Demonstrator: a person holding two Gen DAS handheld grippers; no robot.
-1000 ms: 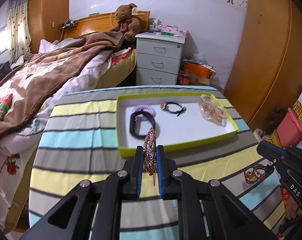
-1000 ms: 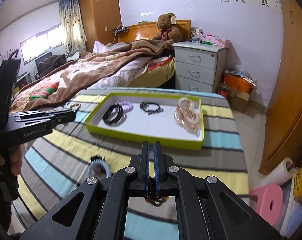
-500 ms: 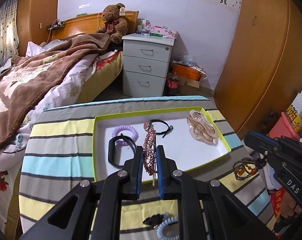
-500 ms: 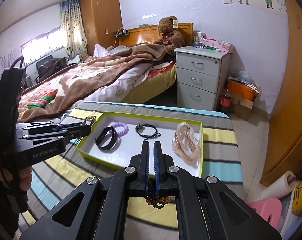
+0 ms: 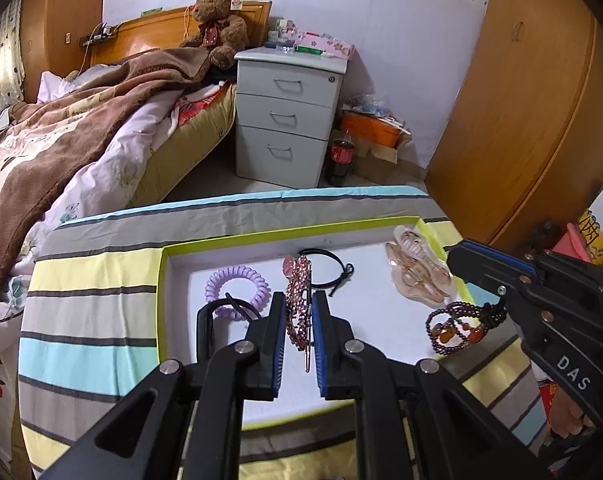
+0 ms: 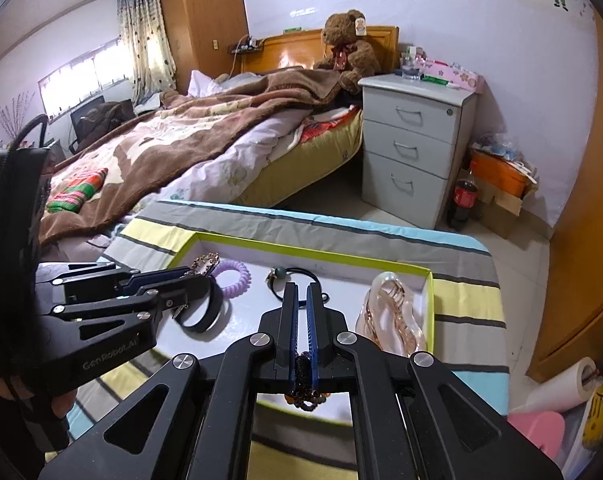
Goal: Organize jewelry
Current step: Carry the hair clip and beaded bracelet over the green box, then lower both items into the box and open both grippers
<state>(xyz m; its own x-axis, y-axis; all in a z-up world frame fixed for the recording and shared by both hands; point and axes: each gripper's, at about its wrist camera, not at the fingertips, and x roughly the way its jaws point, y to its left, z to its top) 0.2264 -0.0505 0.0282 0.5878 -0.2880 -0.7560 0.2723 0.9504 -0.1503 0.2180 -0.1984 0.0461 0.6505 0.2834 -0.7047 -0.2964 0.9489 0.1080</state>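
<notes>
Left gripper [image 5: 297, 312]: jaws pinch a pink rhinestone hair clip [image 5: 298, 304], held above the white floor of the green-rimmed tray [image 5: 162, 300].
Hair clip axis: long axis runs away from the left camera along the fingers, broad jewelled end farthest out, thin metal pin toward the camera.
Right gripper [image 6: 301, 320]: jaws pressed together on a dark beaded bracelet [image 6: 303, 380] that dangles under them.
Left view only: the bracelet [image 5: 461, 326] seen whole, looped dark red beads with amber ones, hanging from the right gripper's tip [image 5: 497, 300] over the tray's right part, near its rim.
Right view only: the clip side-on [image 6: 203, 264] at the left gripper's tip [image 6: 189, 280], over the tray's left end; the person's hand [image 6: 57, 404] under that gripper.
Tray contents: lilac coil hair tie [image 5: 237, 288], black band [image 6: 205, 312], black elastic with a bead [image 5: 329, 268], clear peach claw clip [image 6: 389, 316].
Tray place: on a striped cloth [image 5: 93, 320].
</notes>
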